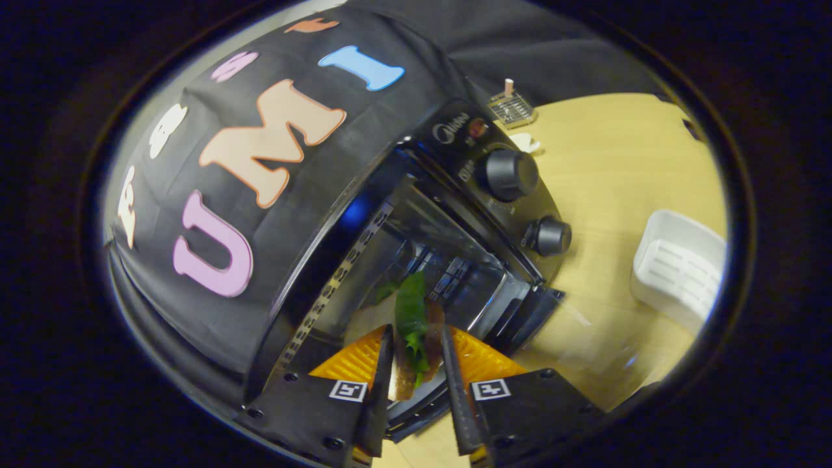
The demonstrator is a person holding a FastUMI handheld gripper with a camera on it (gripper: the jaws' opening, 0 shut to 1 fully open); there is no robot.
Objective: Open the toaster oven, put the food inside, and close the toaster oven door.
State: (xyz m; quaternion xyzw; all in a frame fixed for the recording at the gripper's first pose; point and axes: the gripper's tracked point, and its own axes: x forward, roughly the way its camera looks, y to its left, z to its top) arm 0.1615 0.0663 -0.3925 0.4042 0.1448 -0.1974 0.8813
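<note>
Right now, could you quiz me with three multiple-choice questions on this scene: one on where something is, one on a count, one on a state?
1. Where is the sandwich?
A. between the claw's fingers
B. in the white basket
C. on the table

2. How many knobs on the toaster oven?
A. one
B. two
C. four

3. The toaster oven door is:
A. shut
B. open
C. missing

Answers: 1 A, the claw presses it from both sides. 2 B, upper knob and lower knob. 3 B, the cavity shows past the sandwich.
</note>
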